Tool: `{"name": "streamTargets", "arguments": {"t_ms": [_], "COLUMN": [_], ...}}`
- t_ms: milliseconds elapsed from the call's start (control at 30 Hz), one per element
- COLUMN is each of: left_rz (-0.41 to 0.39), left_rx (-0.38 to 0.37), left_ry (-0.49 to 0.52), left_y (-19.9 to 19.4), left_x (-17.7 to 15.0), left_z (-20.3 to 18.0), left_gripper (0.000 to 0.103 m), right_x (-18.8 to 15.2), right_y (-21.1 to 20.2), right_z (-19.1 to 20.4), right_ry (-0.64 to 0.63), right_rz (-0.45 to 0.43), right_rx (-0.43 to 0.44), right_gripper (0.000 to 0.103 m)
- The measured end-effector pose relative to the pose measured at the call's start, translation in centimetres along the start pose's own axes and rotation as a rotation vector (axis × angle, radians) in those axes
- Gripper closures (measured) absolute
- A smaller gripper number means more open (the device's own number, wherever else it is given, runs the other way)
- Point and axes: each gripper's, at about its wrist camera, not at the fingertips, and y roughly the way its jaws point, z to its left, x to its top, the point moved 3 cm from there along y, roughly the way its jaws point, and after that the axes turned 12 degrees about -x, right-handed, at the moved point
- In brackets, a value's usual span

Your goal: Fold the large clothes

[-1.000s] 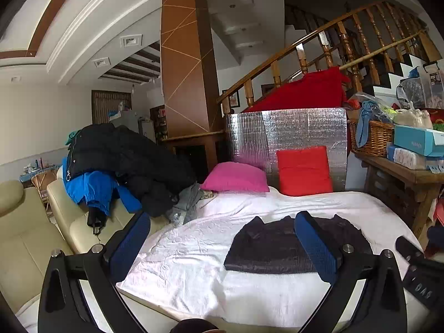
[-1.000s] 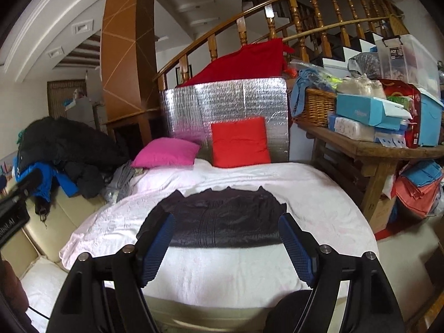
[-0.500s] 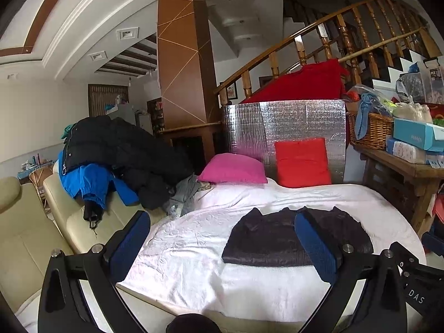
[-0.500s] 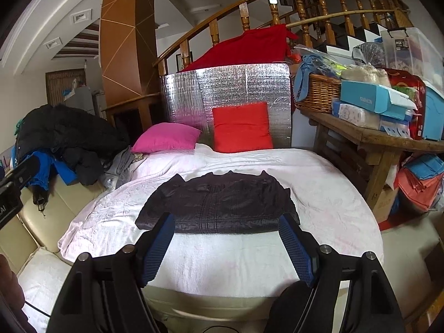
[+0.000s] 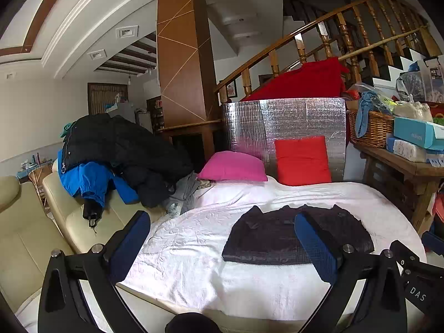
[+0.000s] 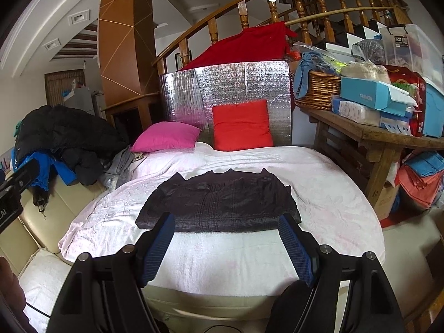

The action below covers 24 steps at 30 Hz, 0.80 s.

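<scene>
1. While both tools hover short of it, one white-covered bed (image 6: 319,202) fills the lower middle of each view.
2. One dark garment (image 6: 219,202) lies flat at the bed's centre, already folded across (its near edge straight), touching neither tool.
3. Two cushions sit at twelve o'clock beyond it: one pink cushion (image 6: 165,140), one red cushion (image 6: 241,125).
4. Two grippers: the left gripper (image 5: 222,247) and the right gripper (image 6: 226,247), each with jaws spread wide and empty.
5. Judged next: come in low, pinch the garment's corners at four and eight o'clock together, then lift evenly so layers stay aligned.
</scene>
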Motion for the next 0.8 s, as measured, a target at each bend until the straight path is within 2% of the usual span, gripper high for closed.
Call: {"name": "streamTargets", "arguments": {"t_ms": [800], "left_rz": [0.016], "left_rx": [0.001], "left_ry": [-0.004], "left_y": [0.48], "left_x": [-0.36], "left_z": [0.51], "left_gripper": [0.0], "right_x": [-0.17], "right_y": [0.64], "right_z": [0.09], "right_ry": [-0.002], "right_rz": [0.01], "right_rx": [0.001], "right_gripper": [0.023]}}
